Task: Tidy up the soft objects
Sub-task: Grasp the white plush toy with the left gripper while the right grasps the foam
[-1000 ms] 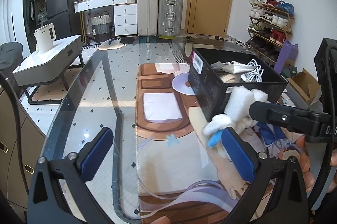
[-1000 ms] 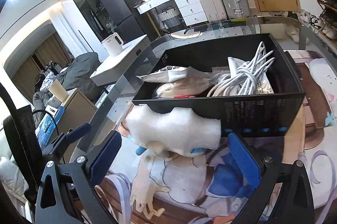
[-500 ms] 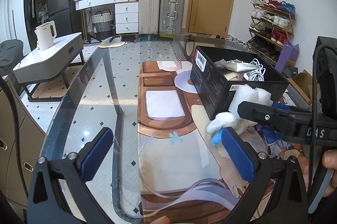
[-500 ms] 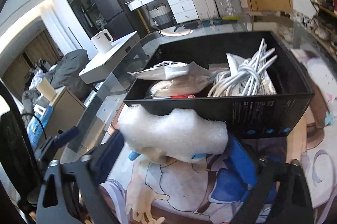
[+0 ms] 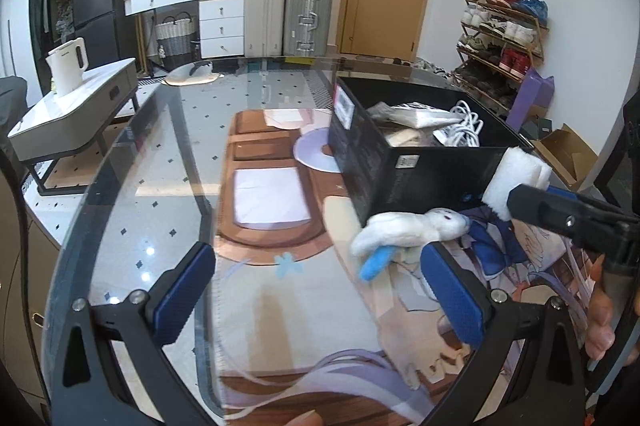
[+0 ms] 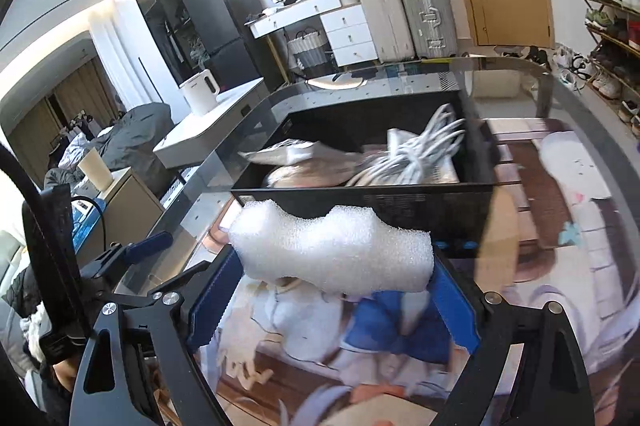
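Over the glass table [image 6: 560, 98], right tongs [image 6: 334, 296] clamp white foam [image 6: 332, 250]; left tongs [image 5: 320, 298] wide.

Table top [image 5: 132, 186]: clear glass, glossy, reflecting the room lights; tiled floor shows through it
Mat [image 5: 280, 290] on the glass: smooth printed sheet, low sheen, cartoon artwork in brown, cream and blue
Box [image 6: 400, 204]: black card, matt, with a paper label on one end wall in the left wrist view
Foam block [image 6: 336, 252]: white, open-celled, coarse and crumbly-looking surface, matt
Plush toy [image 5: 408, 230]: white fuzzy fabric with a blue felt-like part
Cables [image 6: 416, 154] in the box: white smooth plastic sheath
Right gripper [image 6: 332, 302]: matt black plastic frame, silver metal screws; blue ribbed rubbery pads [image 6: 452, 310]
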`<state>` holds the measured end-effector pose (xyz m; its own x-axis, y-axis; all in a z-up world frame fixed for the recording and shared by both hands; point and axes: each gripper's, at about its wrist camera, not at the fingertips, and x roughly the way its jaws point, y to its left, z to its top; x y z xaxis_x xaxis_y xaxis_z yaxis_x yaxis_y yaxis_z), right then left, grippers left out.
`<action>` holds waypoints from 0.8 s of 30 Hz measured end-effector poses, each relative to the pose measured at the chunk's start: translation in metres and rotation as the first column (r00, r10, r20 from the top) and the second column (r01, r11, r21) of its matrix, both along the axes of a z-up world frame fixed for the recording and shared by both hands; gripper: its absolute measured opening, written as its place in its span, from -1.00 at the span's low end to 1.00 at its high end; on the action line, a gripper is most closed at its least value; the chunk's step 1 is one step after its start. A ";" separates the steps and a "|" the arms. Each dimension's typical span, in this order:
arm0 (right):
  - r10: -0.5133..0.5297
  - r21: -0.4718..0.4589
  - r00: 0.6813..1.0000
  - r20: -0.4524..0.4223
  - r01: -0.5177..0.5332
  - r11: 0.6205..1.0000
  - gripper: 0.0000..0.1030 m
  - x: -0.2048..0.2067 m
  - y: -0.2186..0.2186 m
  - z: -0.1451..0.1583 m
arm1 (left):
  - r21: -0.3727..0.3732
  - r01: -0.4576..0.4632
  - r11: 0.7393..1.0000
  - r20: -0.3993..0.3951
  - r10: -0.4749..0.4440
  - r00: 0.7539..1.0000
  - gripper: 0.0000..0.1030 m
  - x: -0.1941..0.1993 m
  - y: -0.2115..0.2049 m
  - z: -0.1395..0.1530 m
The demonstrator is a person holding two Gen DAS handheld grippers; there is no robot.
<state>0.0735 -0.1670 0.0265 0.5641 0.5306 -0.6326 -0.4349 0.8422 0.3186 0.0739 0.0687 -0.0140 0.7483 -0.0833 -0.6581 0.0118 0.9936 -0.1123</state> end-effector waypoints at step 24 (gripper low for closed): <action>-0.031 0.009 0.999 -0.015 0.031 0.999 0.77 -0.001 -0.029 -0.004 | 0.063 0.136 0.989 -0.143 -0.126 0.982 0.15 0.037 -0.045 -0.011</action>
